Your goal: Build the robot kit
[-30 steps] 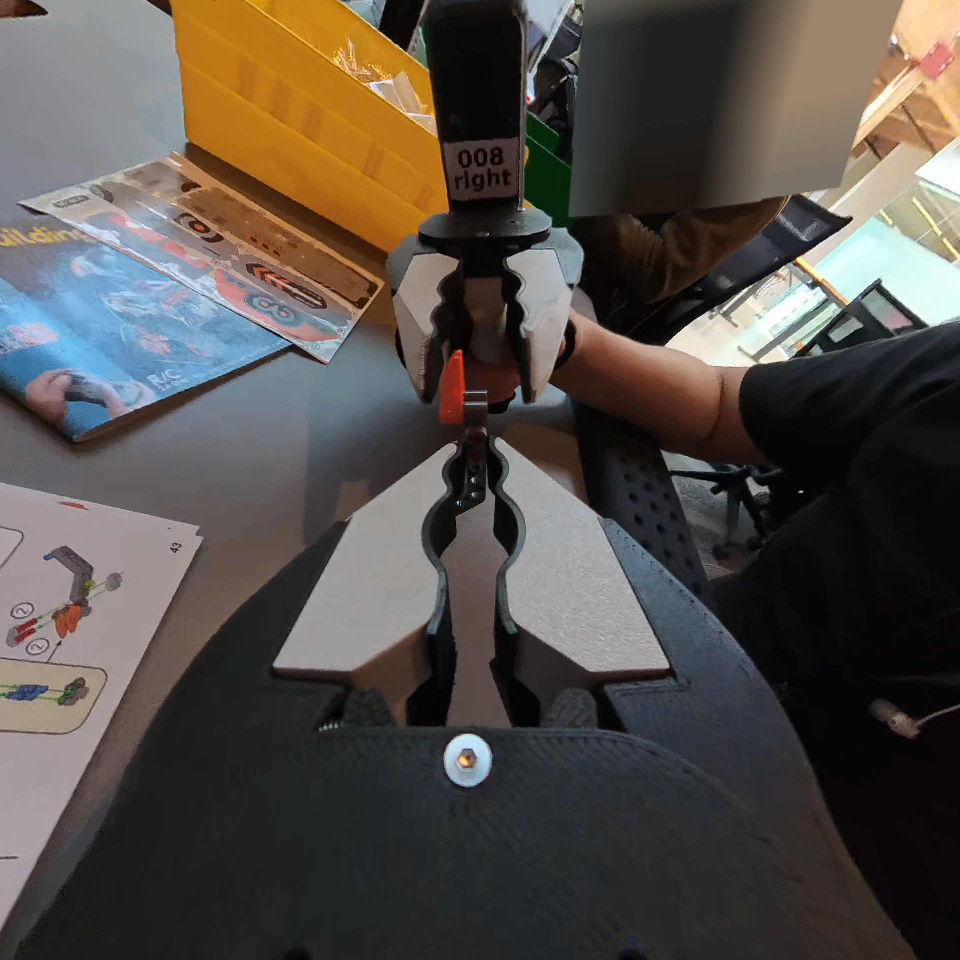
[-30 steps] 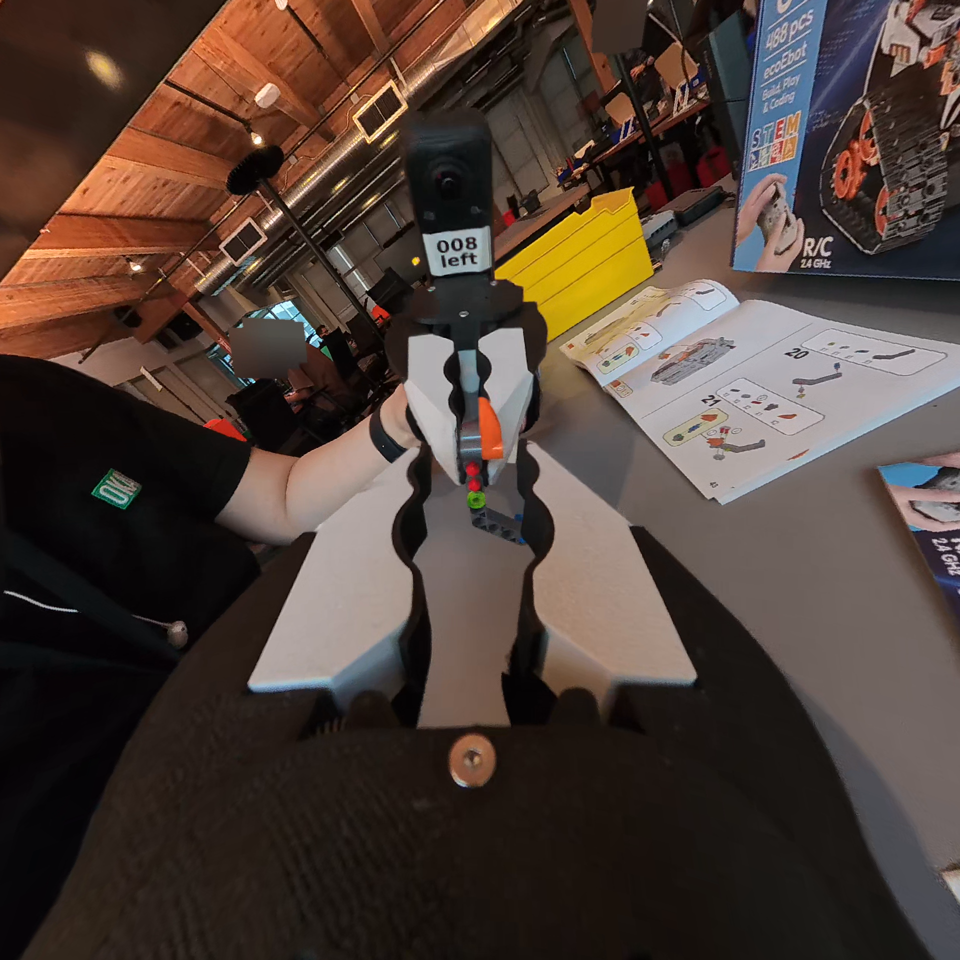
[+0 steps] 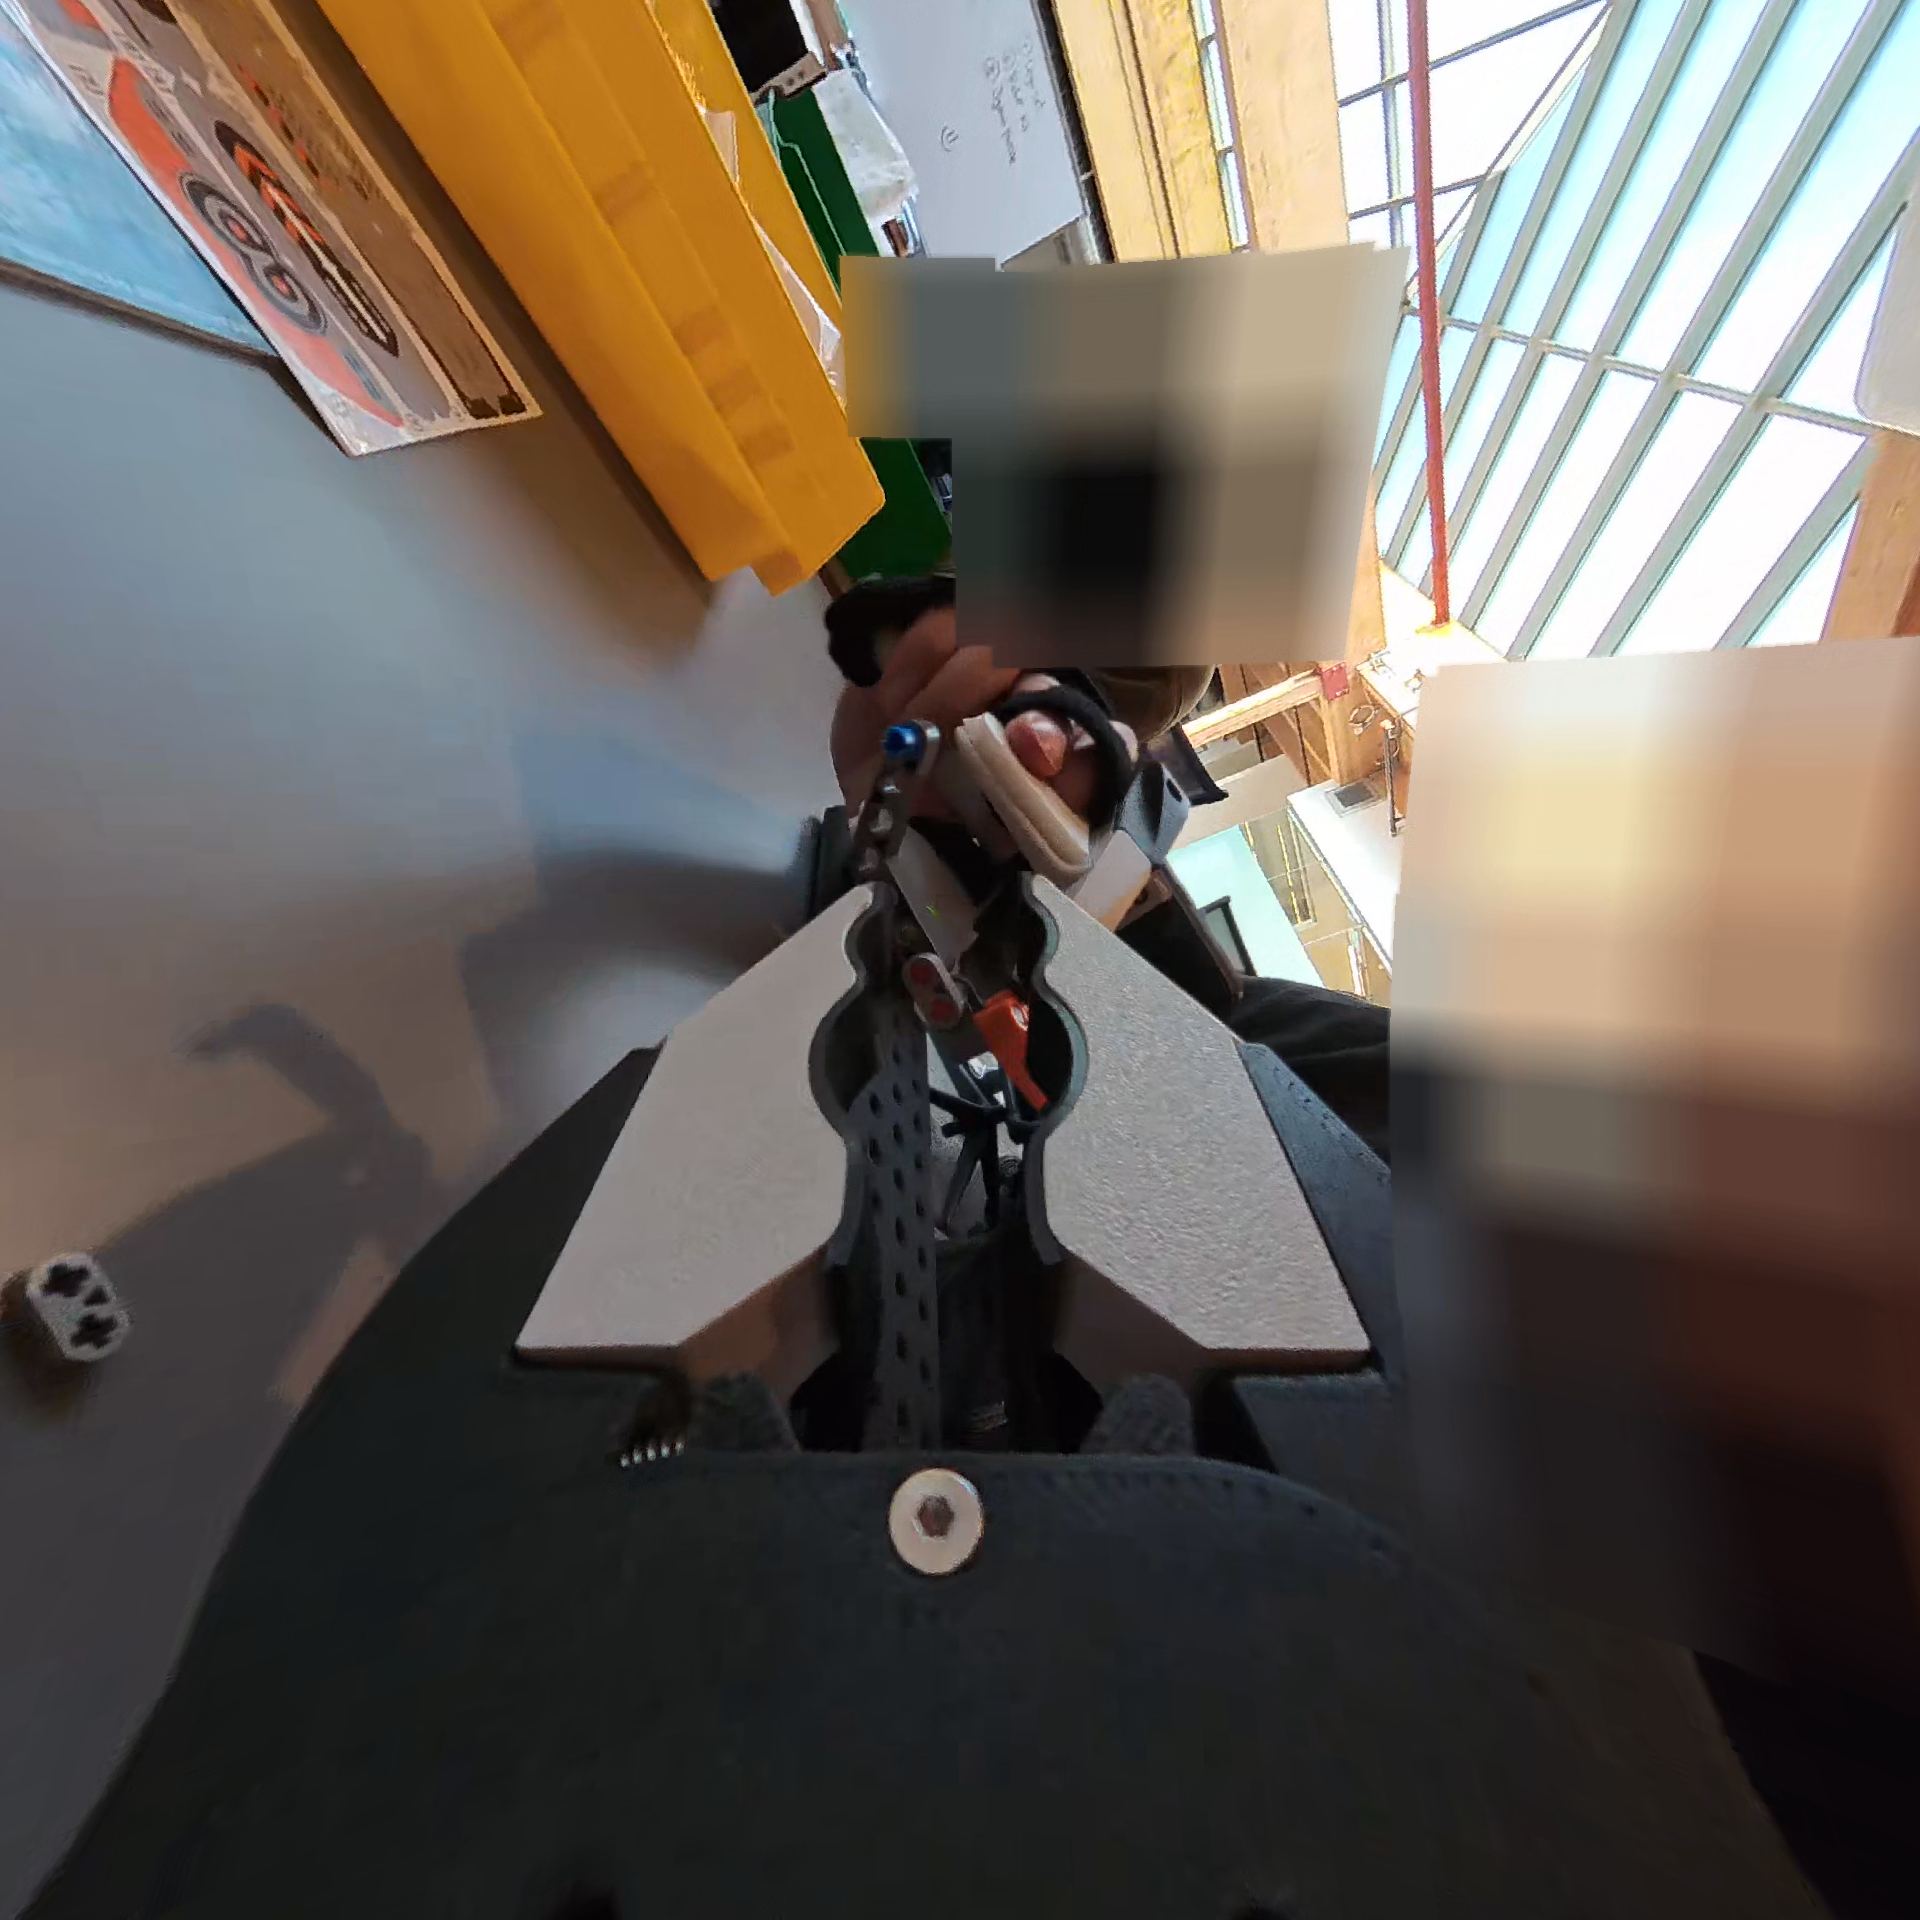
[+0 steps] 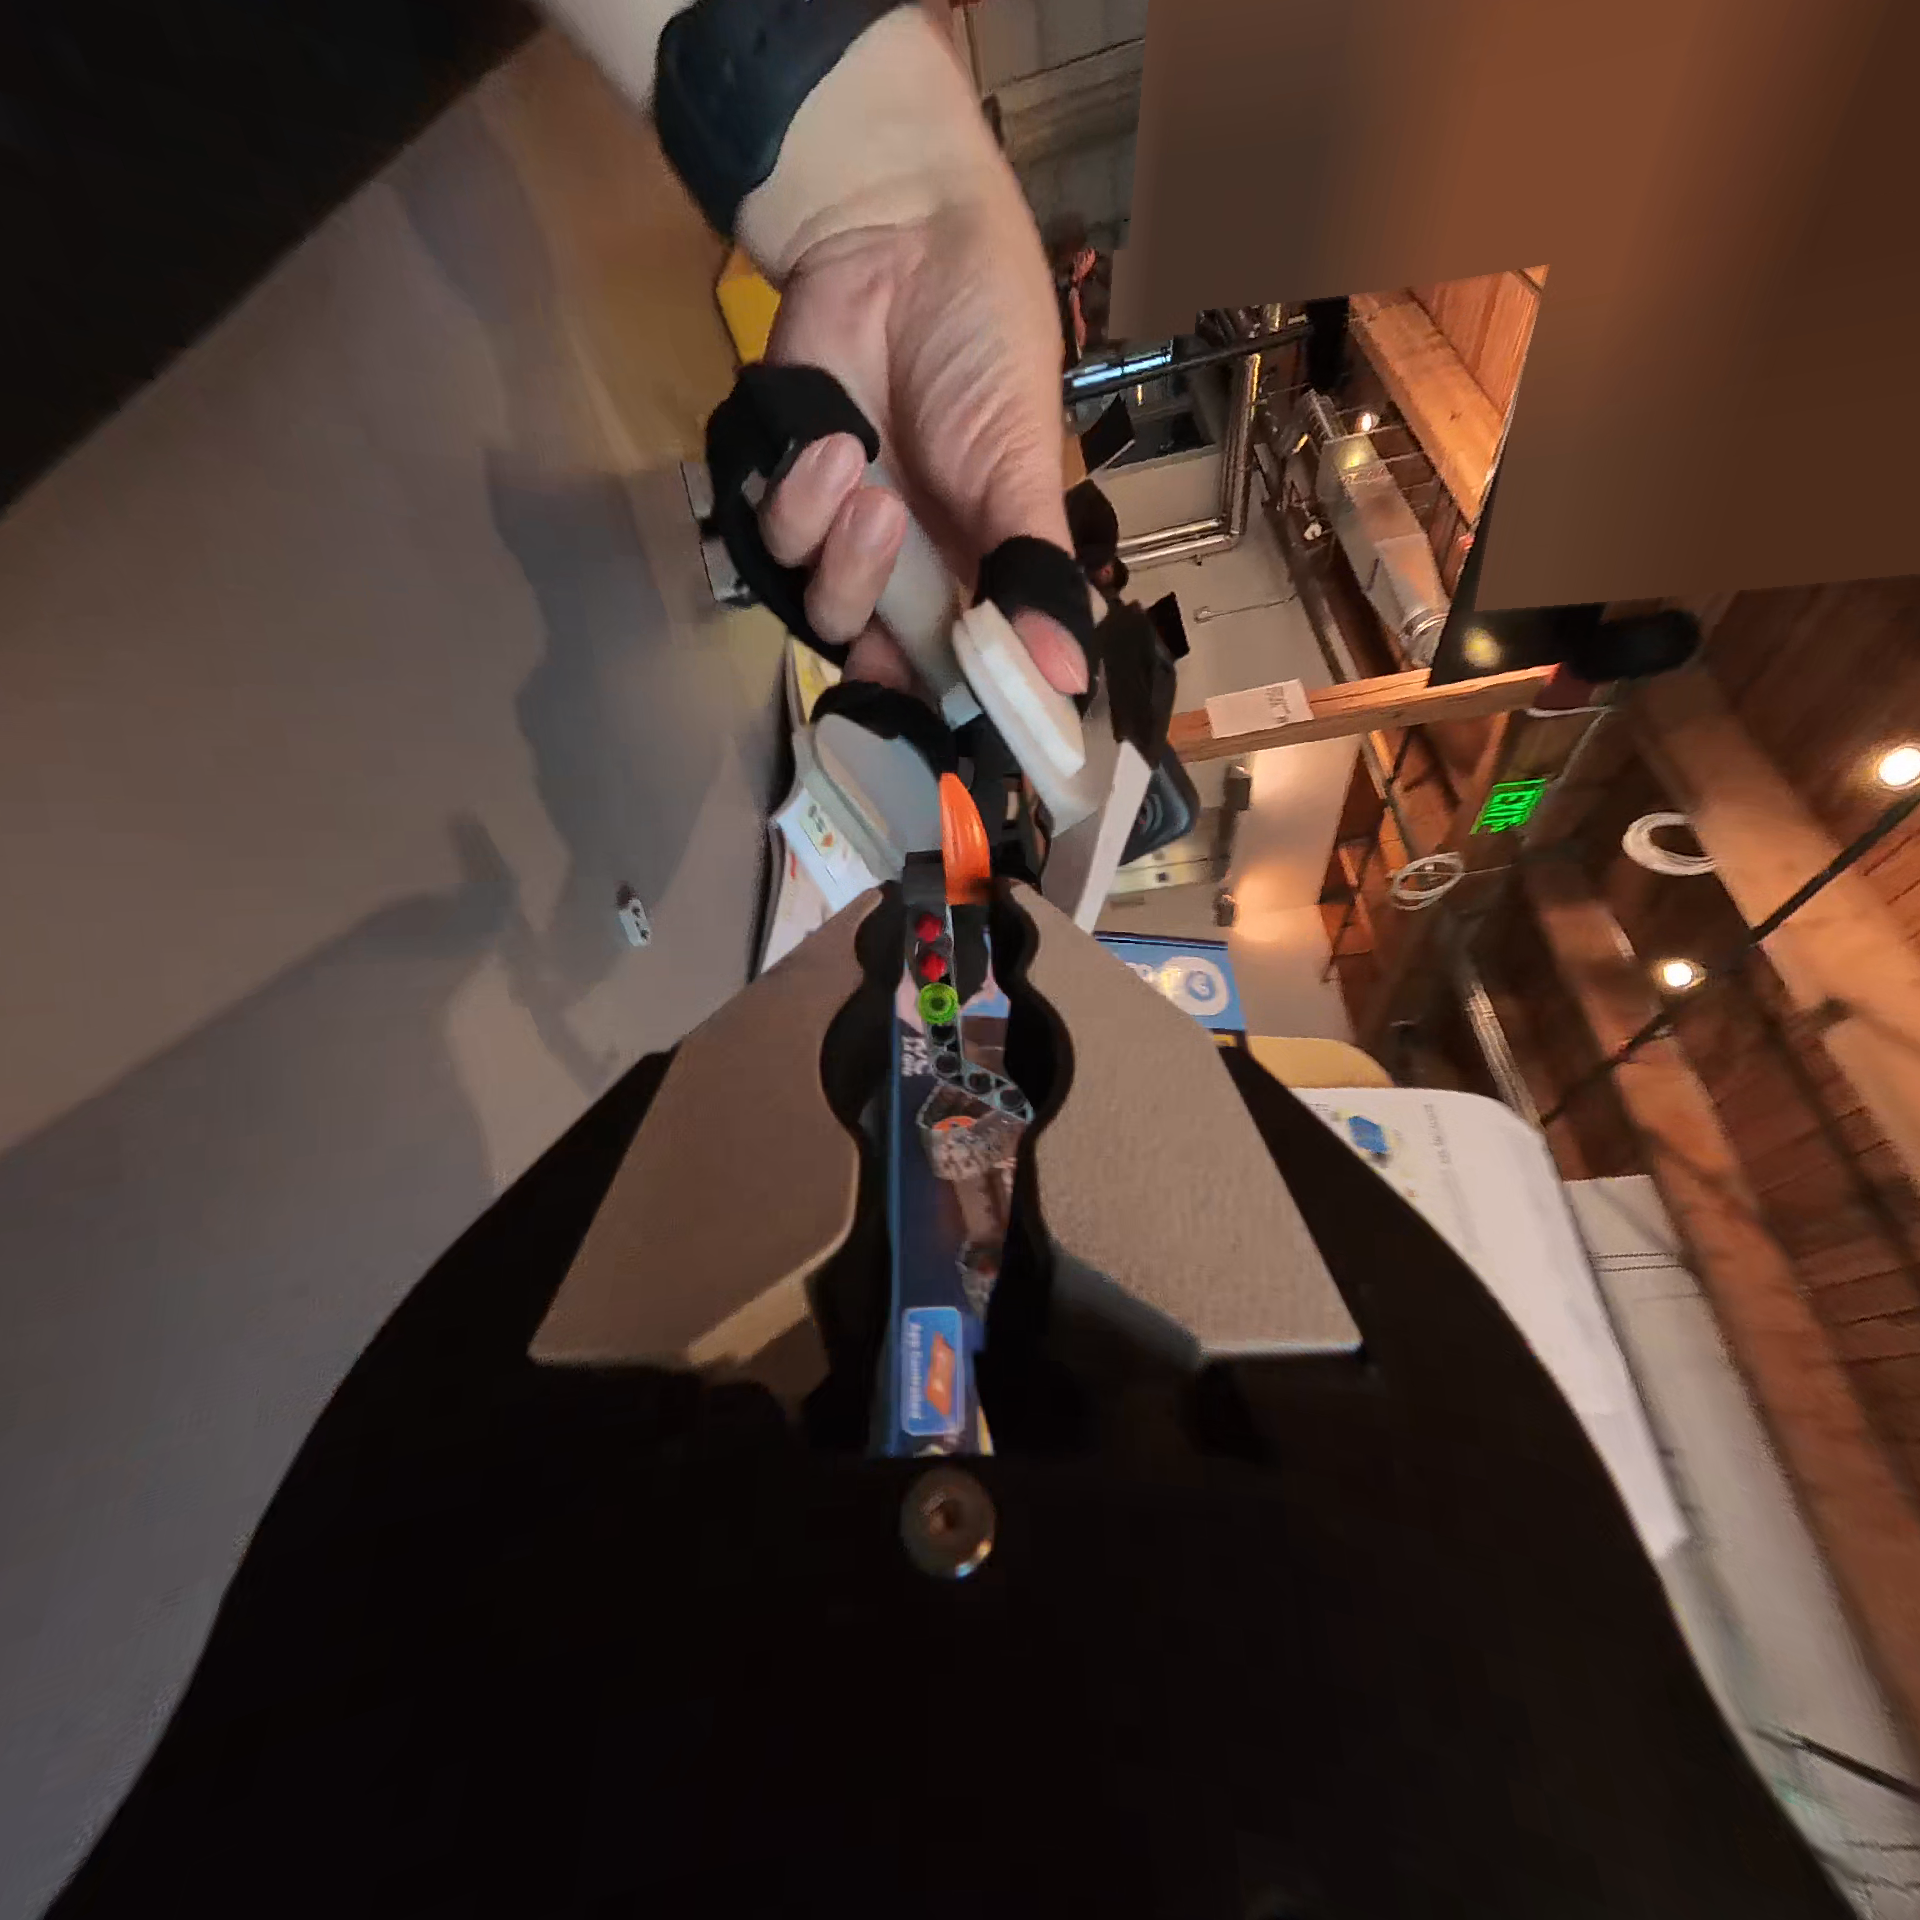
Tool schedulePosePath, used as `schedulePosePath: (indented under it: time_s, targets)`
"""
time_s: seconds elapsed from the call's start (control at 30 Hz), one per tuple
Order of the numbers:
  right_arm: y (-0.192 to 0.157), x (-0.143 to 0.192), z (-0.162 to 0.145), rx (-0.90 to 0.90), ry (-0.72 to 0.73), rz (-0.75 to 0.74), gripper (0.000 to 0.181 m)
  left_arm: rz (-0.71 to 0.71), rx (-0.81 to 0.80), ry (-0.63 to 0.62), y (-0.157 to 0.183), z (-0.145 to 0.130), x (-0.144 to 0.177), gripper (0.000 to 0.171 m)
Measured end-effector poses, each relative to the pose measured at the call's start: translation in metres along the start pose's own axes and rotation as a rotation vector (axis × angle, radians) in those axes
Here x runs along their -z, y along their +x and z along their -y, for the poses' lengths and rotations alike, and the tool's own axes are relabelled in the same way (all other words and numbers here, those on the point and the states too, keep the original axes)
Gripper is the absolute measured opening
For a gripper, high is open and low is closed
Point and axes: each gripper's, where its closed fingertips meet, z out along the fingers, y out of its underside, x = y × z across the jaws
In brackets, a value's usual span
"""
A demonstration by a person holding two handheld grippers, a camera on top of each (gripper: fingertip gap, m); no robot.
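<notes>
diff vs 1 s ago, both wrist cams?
Both grippers rolled sideways, so the grey table and yellow bin now run tilted through the views. The left gripper and right gripper have drawn closer, still tip to tip on the small brick assembly with its orange piece.

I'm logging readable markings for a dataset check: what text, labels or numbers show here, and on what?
I won't quote writing; these bear it.
Green lit sign on the wooden wall: legible.
Blue printed cardboard box: print, partly hidden.
White whiteboard: handwriting, too small.
Grey printed sticker sheet: blurred.
</notes>
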Motion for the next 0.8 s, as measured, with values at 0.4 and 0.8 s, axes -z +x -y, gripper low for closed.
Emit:
schedulePosePath:
  time_s: [0.4,0.8]
  targets:
    - [0.002,-0.004,0.004,0.29,-0.072,-0.094,0.016,-0.047,0.039,-0.097,0.005,-0.017,0.004,0.021]
    - [0.023,-0.003,-0.011,-0.386,-0.028,-0.059,0.006,0.308,-0.362,0.137,0.001,0.035,0.047,0.005]
